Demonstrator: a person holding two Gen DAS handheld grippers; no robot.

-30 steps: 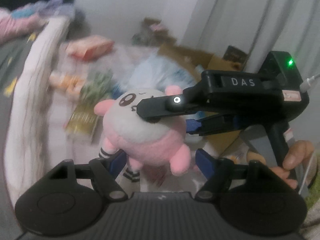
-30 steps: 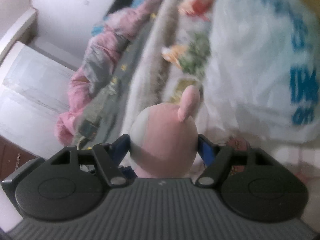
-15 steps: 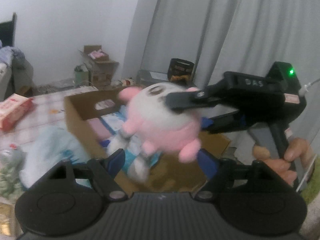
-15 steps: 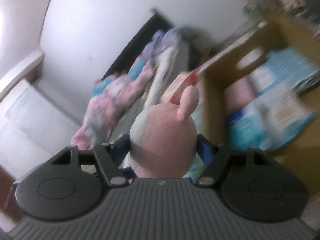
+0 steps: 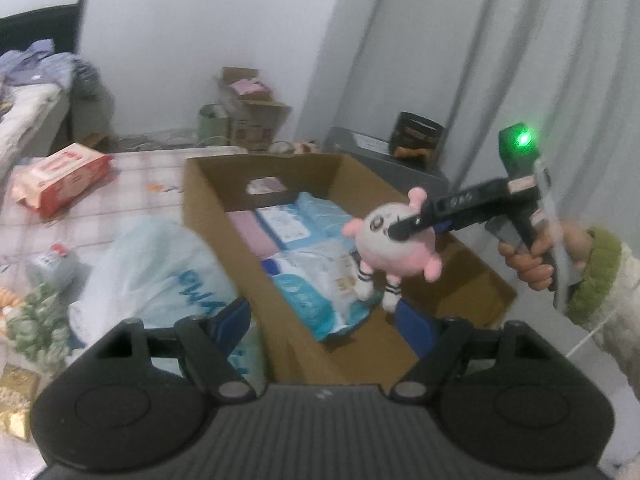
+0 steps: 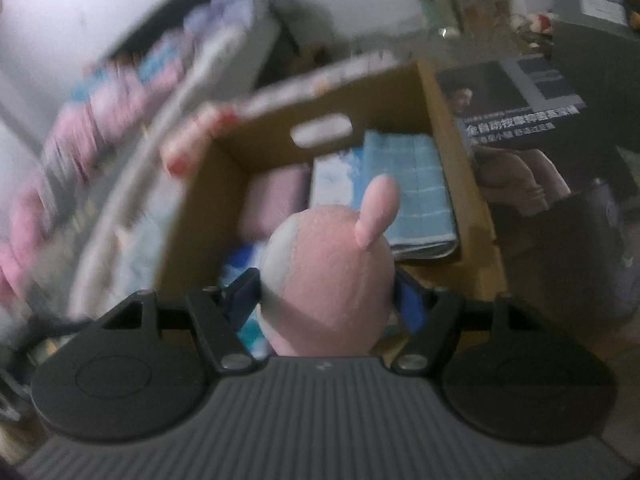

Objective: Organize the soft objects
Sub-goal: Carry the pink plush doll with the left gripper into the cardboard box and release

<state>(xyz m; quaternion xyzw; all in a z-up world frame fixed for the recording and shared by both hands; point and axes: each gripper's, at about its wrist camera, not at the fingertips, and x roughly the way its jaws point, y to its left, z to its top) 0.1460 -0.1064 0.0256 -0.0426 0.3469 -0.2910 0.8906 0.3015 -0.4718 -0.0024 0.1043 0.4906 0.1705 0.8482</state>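
The right gripper [image 5: 404, 228], clamping the pink plush toy [image 5: 394, 250], is now carrying it from the cluttered table to hang above the cardboard box [image 5: 200, 204], ready for dropping, while the left gripper [image 5: 324, 322] is gaping wide and empty nearby.

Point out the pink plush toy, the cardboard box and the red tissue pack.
pink plush toy [image 5: 394, 250], left wrist view, on its round body.
cardboard box [image 5: 208, 216], left wrist view, on its near side wall.
red tissue pack [image 5: 60, 182], left wrist view, on its top face.
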